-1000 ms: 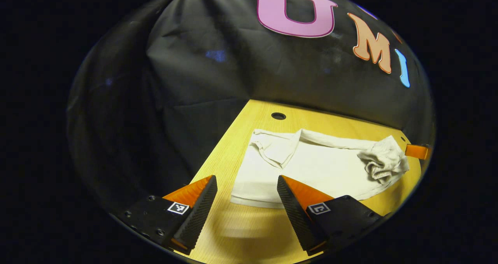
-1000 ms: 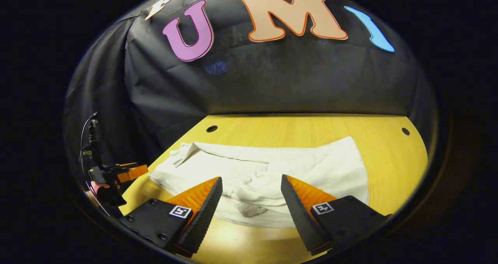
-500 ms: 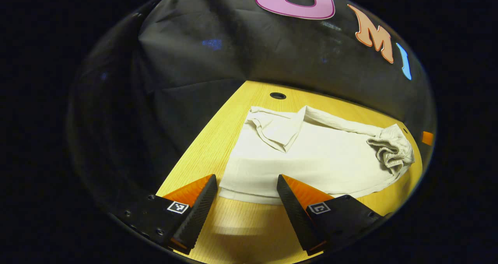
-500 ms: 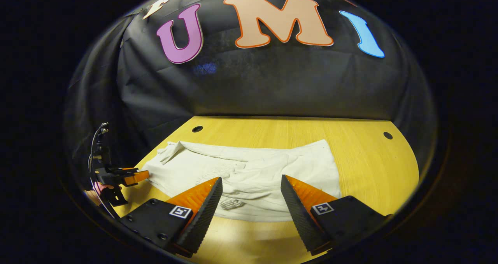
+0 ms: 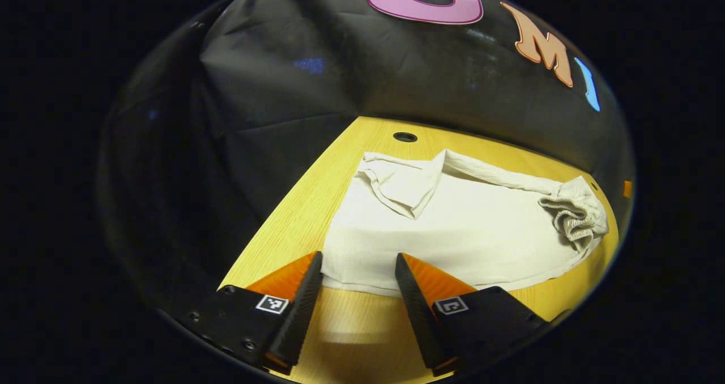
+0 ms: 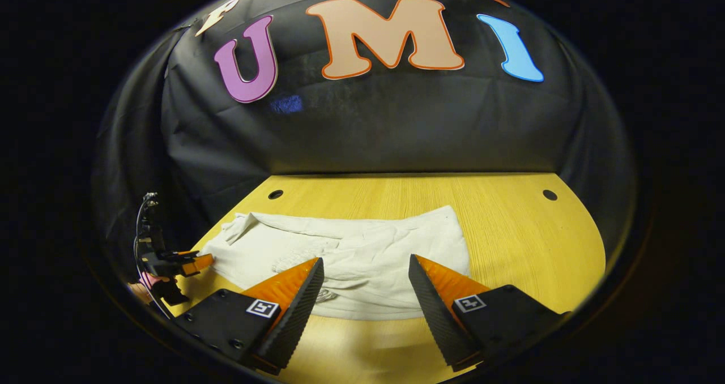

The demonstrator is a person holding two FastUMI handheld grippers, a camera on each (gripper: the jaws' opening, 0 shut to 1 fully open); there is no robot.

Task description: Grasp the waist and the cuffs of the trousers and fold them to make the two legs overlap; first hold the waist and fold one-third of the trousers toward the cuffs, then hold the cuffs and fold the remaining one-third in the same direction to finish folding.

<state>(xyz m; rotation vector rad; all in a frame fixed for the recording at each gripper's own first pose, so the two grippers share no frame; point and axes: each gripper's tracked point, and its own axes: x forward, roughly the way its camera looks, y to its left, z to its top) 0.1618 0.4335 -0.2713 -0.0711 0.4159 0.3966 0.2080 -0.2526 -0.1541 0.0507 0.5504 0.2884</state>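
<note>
Left gripper view looks along the left tongs (image 5: 358, 271), whose two fingers stand apart with nothing between them, their tips just at the near hem of the cream-white cotton trousers (image 5: 453, 231) that lie on the yellow wood-grain worktop (image 5: 294, 225). That placement reads as a line-up for a grasp at this end of the garment, which seems to be the cuff end, since the gathered elastic waist (image 5: 575, 217) is bunched at the far end. One corner of cloth is turned back on itself near the far left, so the legs do not lie fully flat. Right gripper view shows the right tongs (image 6: 366, 271), also apart and empty, poised over the rumpled near edge of the same trousers (image 6: 396, 242), probably because the waist sits there to be gripped; low at the left of that view sits the other gripper, held in a hand. By count: one pair of trousers, two sets of tongs, and two round holes (image 6: 276, 194) in the worktop's far corners.
</note>
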